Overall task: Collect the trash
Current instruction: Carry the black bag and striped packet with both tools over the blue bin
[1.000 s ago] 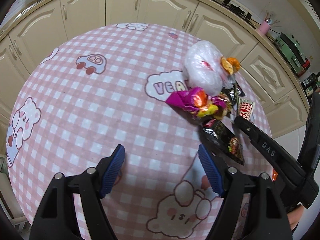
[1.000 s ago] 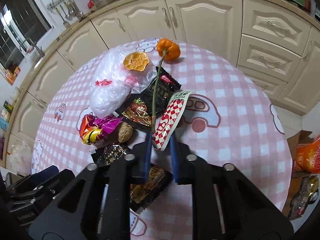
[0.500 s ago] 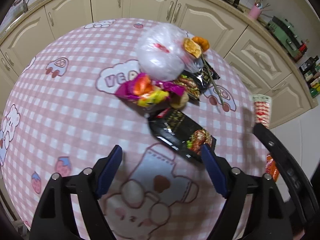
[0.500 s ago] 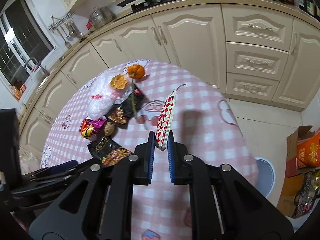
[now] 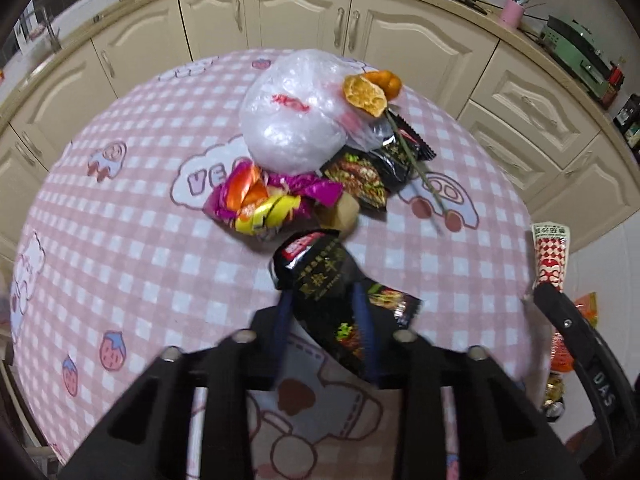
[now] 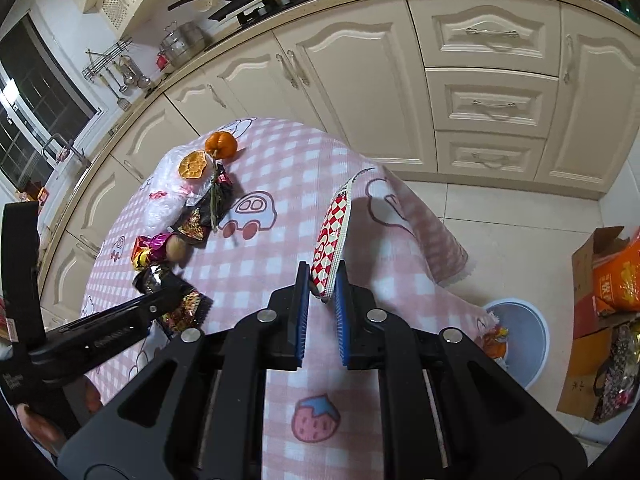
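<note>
Three black snack wrappers (image 5: 332, 280), one white plastic bag (image 5: 292, 120), two orange peels (image 5: 364, 96) and one walnut (image 5: 344, 214) are lying there.

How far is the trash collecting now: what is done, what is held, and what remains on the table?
Done: some trash lies in the bin. In hand: the right tool holds a red checked wrapper; the left tool is closing on a black packet. Left: plastic bag, candy wrappers, orange peel.

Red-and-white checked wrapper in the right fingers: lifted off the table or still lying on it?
Lifted. The red-and-white checked wrapper stands on edge, clamped between the right gripper's fingers, its shadow cast on the tablecloth beyond.
</note>
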Demonstrator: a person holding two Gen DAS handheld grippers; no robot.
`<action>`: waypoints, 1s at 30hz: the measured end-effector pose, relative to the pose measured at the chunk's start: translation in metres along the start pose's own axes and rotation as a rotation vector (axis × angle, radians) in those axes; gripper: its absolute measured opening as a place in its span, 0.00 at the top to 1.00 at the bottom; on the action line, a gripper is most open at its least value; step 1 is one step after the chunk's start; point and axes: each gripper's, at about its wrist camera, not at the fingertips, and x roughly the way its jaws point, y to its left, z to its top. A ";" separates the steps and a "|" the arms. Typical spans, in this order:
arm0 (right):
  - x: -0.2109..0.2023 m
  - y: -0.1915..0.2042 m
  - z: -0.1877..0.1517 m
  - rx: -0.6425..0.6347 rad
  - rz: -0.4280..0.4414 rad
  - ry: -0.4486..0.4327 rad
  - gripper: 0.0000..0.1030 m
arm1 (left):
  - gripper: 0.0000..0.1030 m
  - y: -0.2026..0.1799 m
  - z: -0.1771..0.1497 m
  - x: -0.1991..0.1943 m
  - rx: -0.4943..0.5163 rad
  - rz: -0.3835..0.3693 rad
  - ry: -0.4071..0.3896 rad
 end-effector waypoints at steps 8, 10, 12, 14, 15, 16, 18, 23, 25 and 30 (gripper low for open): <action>-0.025 -0.004 -0.010 0.006 -0.016 -0.029 0.88 | 0.81 0.006 -0.029 -0.029 0.016 -0.034 -0.014; -0.031 -0.007 -0.013 0.010 -0.022 -0.035 0.88 | 0.82 0.000 -0.037 -0.036 0.025 -0.046 -0.016; -0.038 -0.010 -0.018 0.015 -0.031 -0.040 0.88 | 0.82 -0.006 -0.042 -0.043 0.036 -0.064 -0.021; -0.045 -0.014 -0.022 0.023 -0.038 -0.048 0.88 | 0.82 -0.015 -0.049 -0.051 0.057 -0.082 -0.028; -0.049 -0.016 -0.025 0.027 -0.042 -0.052 0.88 | 0.82 -0.020 -0.054 -0.055 0.069 -0.093 -0.032; -0.053 -0.020 -0.027 0.034 -0.048 -0.056 0.88 | 0.82 -0.025 -0.057 -0.059 0.081 -0.102 -0.033; -0.059 -0.027 -0.030 0.046 -0.056 -0.062 0.88 | 0.83 -0.039 -0.061 -0.063 0.106 -0.117 -0.033; -0.078 -0.050 -0.040 0.089 -0.083 -0.082 0.88 | 0.83 -0.077 -0.077 -0.078 0.187 -0.158 -0.051; -0.085 -0.061 -0.043 0.108 -0.096 -0.090 0.88 | 0.83 -0.093 -0.081 -0.081 0.218 -0.178 -0.051; -0.105 -0.092 -0.054 0.164 -0.129 -0.113 0.88 | 0.83 -0.131 -0.093 -0.085 0.300 -0.199 -0.054</action>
